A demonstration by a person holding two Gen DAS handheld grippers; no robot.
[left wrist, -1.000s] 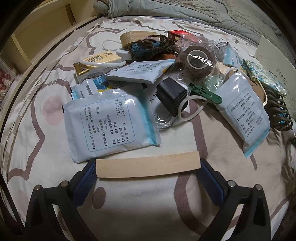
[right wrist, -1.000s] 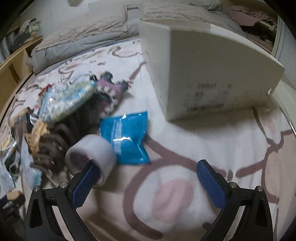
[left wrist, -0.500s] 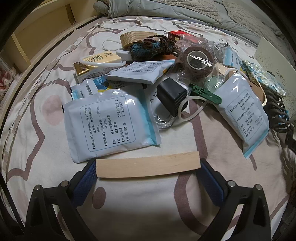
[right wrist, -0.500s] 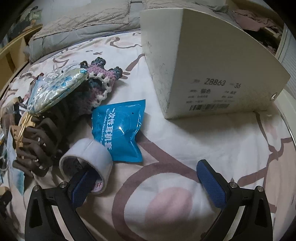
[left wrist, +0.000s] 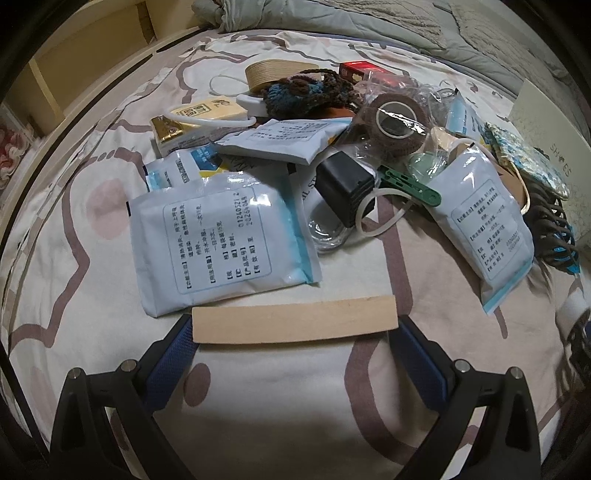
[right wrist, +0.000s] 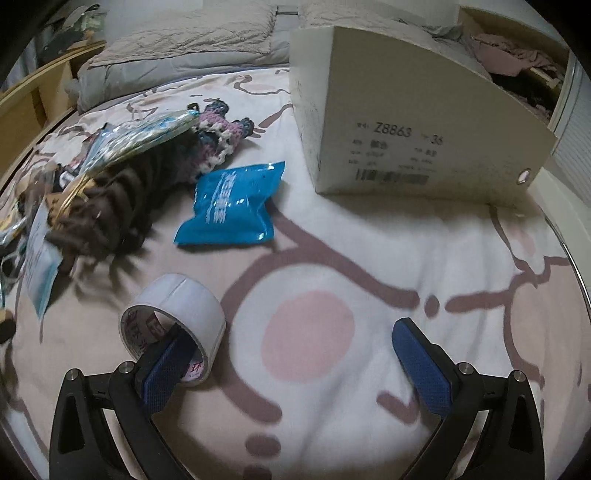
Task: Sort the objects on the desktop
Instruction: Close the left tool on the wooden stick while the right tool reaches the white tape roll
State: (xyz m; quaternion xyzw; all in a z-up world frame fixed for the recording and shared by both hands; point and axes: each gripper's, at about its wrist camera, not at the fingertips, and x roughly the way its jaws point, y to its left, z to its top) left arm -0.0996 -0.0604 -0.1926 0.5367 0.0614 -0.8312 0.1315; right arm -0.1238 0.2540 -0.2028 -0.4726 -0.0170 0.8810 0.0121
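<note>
My left gripper (left wrist: 295, 323) is shut on a flat wooden strip (left wrist: 294, 319), held crosswise between the blue pads above the patterned bedsheet. Beyond it lies a pile: white medicine sachets (left wrist: 221, 236), a black cube adapter (left wrist: 345, 184), a brown bandage roll (left wrist: 395, 123), a green clip (left wrist: 410, 184). My right gripper (right wrist: 291, 350) is open. Its left finger (right wrist: 166, 363) is poked inside a white tape roll (right wrist: 173, 317); the right finger is free. A blue packet (right wrist: 232, 206) lies ahead.
A white shoebox (right wrist: 406, 122) stands at the far right in the right wrist view. A brown claw hair clip (right wrist: 107, 214) and crocheted pieces (right wrist: 218, 129) lie left of the packet. A wooden bed frame (left wrist: 74, 59) and grey quilt (left wrist: 369, 22) border the bed.
The right gripper has pulled back and lifted with the tape roll hooked on its left finger; the blue packet and shoebox look farther away. The left gripper and strip have not moved.
</note>
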